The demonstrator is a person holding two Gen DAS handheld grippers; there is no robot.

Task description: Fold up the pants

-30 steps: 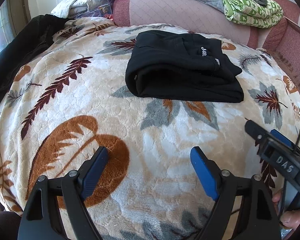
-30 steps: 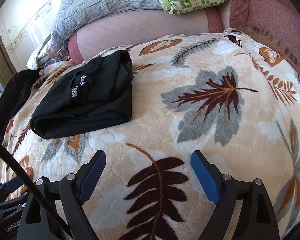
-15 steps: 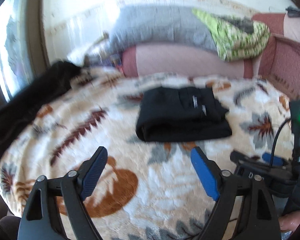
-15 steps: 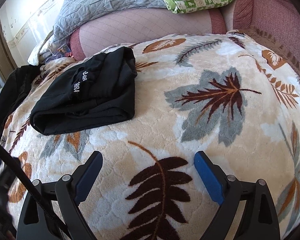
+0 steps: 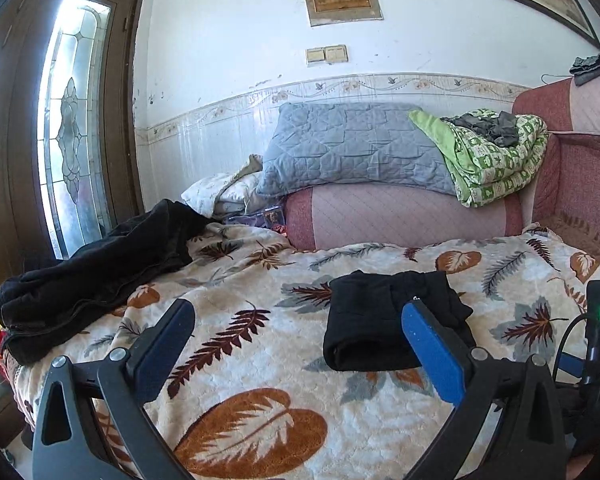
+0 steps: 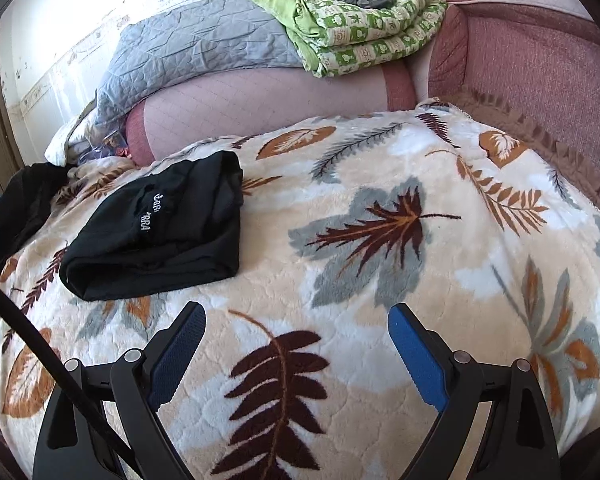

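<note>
Pants (image 6: 156, 232) folded on bed blanket (image 6: 380, 168), white lettering unreadable; left gripper (image 5: 296, 340) opening, empty; right gripper (image 6: 296, 344) wide, empty, angled downward.

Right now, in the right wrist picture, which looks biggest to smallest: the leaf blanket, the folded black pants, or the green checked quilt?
1. Leaf blanket, biggest by far; it fills most of the view.
2. Folded black pants.
3. Green checked quilt.
The last two look close, and the quilt lies farther off, so their real order is unsure.

The white letters (image 6: 149, 216) on the black pants (image 6: 160, 232) are too small to read. The dark clothes (image 5: 88, 276) run off the picture's left edge.
</note>
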